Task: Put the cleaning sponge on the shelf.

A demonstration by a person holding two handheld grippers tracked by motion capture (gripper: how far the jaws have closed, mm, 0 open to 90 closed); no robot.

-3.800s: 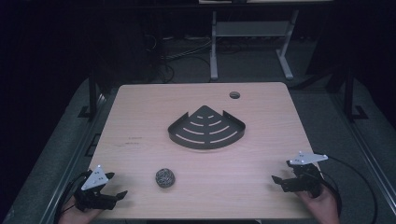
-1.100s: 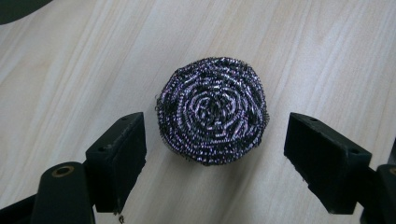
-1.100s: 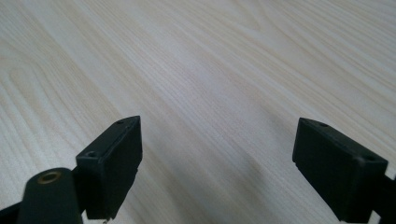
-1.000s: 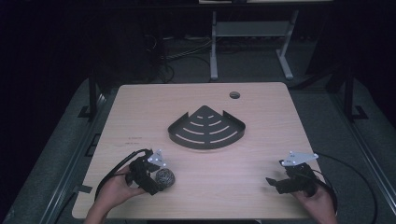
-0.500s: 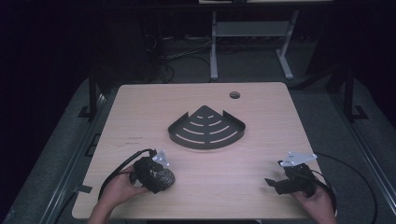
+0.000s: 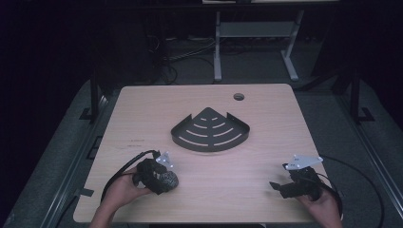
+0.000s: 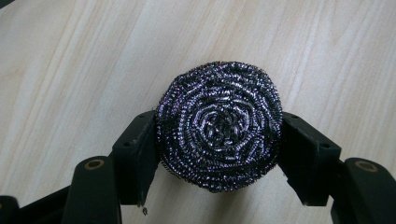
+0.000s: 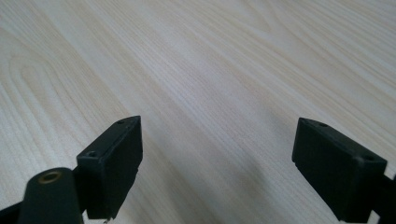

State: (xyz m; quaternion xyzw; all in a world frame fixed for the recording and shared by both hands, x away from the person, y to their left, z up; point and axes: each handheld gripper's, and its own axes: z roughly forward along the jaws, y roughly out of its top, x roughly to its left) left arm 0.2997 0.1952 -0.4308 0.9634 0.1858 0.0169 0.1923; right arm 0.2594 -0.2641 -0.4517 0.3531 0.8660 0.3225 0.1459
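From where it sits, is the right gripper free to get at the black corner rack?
Probably yes: the right gripper is open and empty, and only bare table lies between it and the corner rack.

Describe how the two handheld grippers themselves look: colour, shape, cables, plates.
Both are matt black. The left gripper and right gripper each carry a grey three-cornered plate on top and trail a black cable. Seen close, the jaws are blocky black wedges with small screw holes, pivoting on arms with brass-coloured bushings. The forearms show no sleeves.
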